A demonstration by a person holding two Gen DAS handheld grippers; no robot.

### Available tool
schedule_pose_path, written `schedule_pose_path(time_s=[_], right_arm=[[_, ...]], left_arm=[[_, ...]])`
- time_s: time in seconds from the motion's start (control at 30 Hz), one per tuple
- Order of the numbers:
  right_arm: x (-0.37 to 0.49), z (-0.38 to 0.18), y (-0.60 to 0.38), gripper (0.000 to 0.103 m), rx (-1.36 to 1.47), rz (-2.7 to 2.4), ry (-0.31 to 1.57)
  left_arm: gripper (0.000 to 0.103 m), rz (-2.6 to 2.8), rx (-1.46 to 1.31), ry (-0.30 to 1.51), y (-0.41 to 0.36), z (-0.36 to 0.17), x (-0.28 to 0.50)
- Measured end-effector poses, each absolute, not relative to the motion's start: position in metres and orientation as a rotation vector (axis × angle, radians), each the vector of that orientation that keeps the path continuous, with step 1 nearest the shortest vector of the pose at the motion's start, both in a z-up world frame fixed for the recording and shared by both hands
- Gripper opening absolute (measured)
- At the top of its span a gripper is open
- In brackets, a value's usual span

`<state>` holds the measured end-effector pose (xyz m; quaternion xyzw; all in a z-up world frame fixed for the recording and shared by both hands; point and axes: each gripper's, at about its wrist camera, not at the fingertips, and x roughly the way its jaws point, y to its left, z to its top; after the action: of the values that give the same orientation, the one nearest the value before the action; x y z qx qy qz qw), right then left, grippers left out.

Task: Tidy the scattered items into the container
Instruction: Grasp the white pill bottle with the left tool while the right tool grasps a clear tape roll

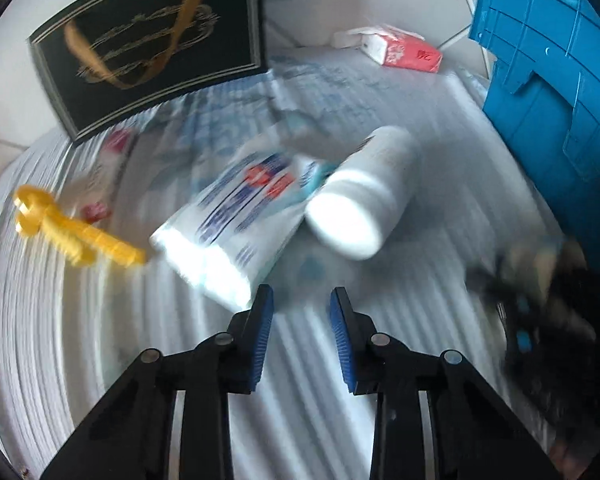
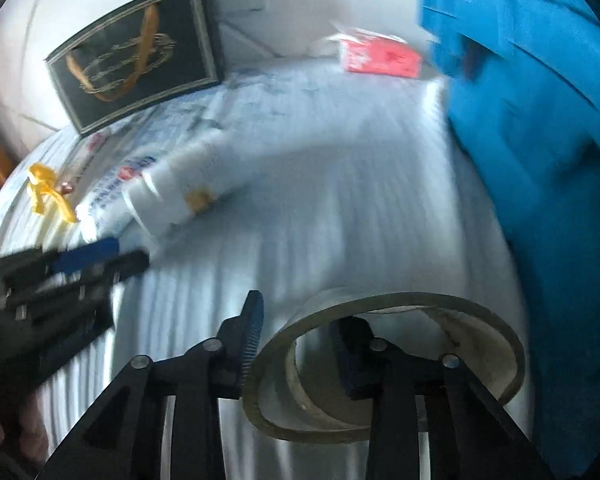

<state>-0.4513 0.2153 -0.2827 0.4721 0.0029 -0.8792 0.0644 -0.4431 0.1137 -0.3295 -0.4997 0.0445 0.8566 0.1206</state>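
The right gripper (image 2: 296, 344) pinches the tape roll's (image 2: 384, 364) wall, one finger inside, ready for the blue crate (image 2: 540, 160). The left gripper (image 1: 302, 312) is nearly closed and empty, near the tube (image 1: 236, 216).

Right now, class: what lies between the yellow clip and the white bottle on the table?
In the left wrist view, a white tube with blue and red print lies between the yellow clip and the white bottle, its far end against the bottle.

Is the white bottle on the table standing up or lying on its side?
Lying on its side. In the left wrist view the white bottle shows its round flat end toward the camera, its body resting along the table beside the toothpaste tube.
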Motion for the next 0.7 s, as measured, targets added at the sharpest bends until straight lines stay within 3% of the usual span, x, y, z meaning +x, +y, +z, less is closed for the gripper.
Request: schedule_pose_path(time_s=[0.2,0.27,0.33,0.4,0.57,0.63,0.7], right_arm=[[-0.478,-0.272,0.193,0.031,1.358,-2.677,0.085],[-0.479,-0.272,0.194,0.031,1.39,-2.668,0.074],[-0.475,-0.273,0.197,0.038,1.431,-2.675,0.078],[-0.465,-0.274,0.202,0.05,1.459,-2.681,0.108],[-0.444,-0.271,0.217,0.054,1.478,-2.705,0.089],[-0.44,-0.272,0.227,0.055,1.479,-2.726,0.059],[-0.44,-0.275,0.233,0.055,1.496,-2.729,0.044]], left_arm=[[0.03,2.492,-1.395,0.092,0.105,-0.3,-0.446],[0.042,2.473,-1.347,0.107,0.116,-0.29,-0.455],[0.055,2.448,-1.3,0.12,0.13,-0.286,-0.462],[0.055,2.412,-1.278,0.142,0.146,-0.289,-0.469],[0.055,2.296,-1.344,0.24,0.184,-0.316,-0.476],[0.045,2.3,-1.372,0.279,0.188,-0.33,-0.473],[0.045,2.331,-1.339,0.292,0.187,-0.332,-0.468]])
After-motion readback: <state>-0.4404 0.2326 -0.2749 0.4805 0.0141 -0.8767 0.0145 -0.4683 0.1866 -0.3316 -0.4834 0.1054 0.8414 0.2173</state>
